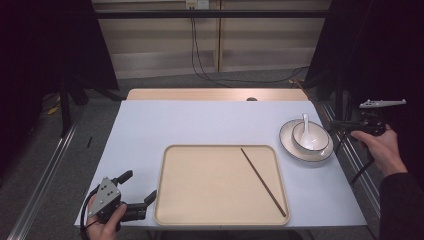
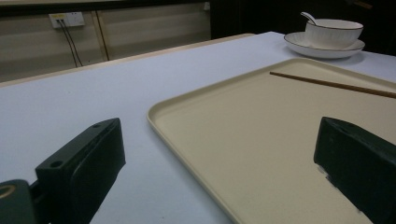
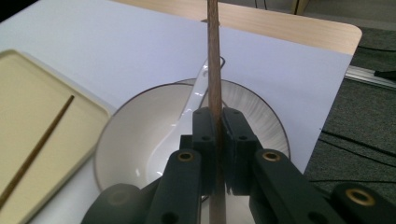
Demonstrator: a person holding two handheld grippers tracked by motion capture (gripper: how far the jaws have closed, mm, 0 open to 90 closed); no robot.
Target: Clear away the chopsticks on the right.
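At the near left corner, the left gripper (image 1: 137,186) rests with jaws wide apart beside the beige tray (image 1: 175,210), where one chopstick (image 1: 263,181) lies. Farther right, the right gripper (image 3: 216,122) clamps a second chopstick (image 3: 214,56) above the bowl (image 1: 310,136), spoon (image 1: 305,125) and plate (image 1: 290,144).

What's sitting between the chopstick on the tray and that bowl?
Nothing. In the high view, between the chopstick and the bowl lie just bare tray, its rim, a strip of table and the plate under the bowl.

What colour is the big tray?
The tray is pale beige, clearest in the high view.
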